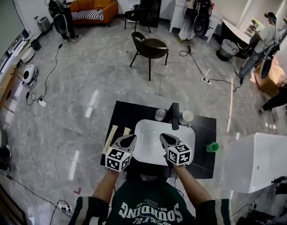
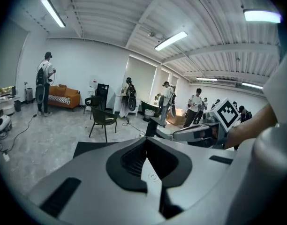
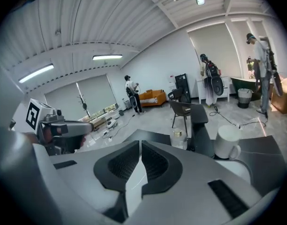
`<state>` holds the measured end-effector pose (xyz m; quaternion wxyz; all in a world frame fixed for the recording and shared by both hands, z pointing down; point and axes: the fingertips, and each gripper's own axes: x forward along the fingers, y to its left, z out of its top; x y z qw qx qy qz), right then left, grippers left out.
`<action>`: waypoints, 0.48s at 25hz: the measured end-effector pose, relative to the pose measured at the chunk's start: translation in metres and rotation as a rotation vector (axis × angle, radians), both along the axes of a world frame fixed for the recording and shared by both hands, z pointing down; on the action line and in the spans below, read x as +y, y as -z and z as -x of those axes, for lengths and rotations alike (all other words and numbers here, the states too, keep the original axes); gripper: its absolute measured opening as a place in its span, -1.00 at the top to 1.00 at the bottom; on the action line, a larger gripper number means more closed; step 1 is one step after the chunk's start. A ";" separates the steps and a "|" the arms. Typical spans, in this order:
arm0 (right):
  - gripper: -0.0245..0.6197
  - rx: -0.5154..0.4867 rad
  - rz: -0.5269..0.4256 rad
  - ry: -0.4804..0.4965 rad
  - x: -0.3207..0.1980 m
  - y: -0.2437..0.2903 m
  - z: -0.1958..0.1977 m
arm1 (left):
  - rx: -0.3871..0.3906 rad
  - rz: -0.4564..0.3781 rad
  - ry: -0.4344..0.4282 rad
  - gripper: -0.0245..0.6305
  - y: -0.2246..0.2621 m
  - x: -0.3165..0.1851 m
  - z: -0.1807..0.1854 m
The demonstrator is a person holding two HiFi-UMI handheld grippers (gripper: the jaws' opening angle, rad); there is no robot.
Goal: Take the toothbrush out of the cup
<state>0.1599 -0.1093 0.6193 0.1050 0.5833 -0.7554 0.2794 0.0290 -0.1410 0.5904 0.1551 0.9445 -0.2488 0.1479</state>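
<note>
Both closed, empty: left gripper [image 1: 132, 138], right gripper [image 1: 163, 137].

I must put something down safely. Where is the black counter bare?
Bare: the back left corner of the counter, and the back right corner, beyond the green cup. Crowded: around the faucet, between jar and mug.

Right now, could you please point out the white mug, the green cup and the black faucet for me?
white mug [image 3: 225, 142]: right gripper view, its side wall.
green cup [image 1: 212, 147]: head view, its top.
black faucet [image 1: 174, 117]: head view, its upright body.
</note>
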 end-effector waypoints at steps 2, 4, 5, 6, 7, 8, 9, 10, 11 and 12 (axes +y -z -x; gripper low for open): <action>0.77 0.008 -0.028 -0.017 0.005 0.011 -0.010 | 0.002 -0.001 -0.016 0.89 0.003 0.005 -0.013; 0.77 0.027 -0.062 -0.034 0.010 0.023 -0.020 | 0.006 -0.003 -0.031 0.89 0.006 0.009 -0.025; 0.77 0.039 -0.080 -0.042 0.012 0.030 -0.025 | 0.007 -0.004 -0.039 0.89 0.008 0.010 -0.031; 0.77 0.052 -0.097 -0.050 0.014 0.036 -0.030 | 0.008 -0.004 -0.047 0.89 0.010 0.012 -0.037; 0.77 0.064 -0.112 -0.057 0.017 0.040 -0.035 | 0.008 -0.005 -0.055 0.89 0.011 0.015 -0.042; 0.77 0.075 -0.124 -0.063 0.019 0.044 -0.039 | 0.008 -0.007 -0.063 0.89 0.011 0.017 -0.048; 0.77 0.084 -0.133 -0.069 0.022 0.046 -0.044 | 0.008 -0.008 -0.071 0.89 0.012 0.019 -0.053; 0.77 0.091 -0.140 -0.076 0.025 0.048 -0.049 | 0.006 -0.011 -0.080 0.89 0.012 0.021 -0.058; 0.77 0.098 -0.146 -0.085 0.028 0.050 -0.054 | 0.004 -0.014 -0.089 0.89 0.012 0.022 -0.064; 0.77 0.104 -0.151 -0.094 0.031 0.052 -0.059 | 0.002 -0.017 -0.099 0.89 0.013 0.024 -0.069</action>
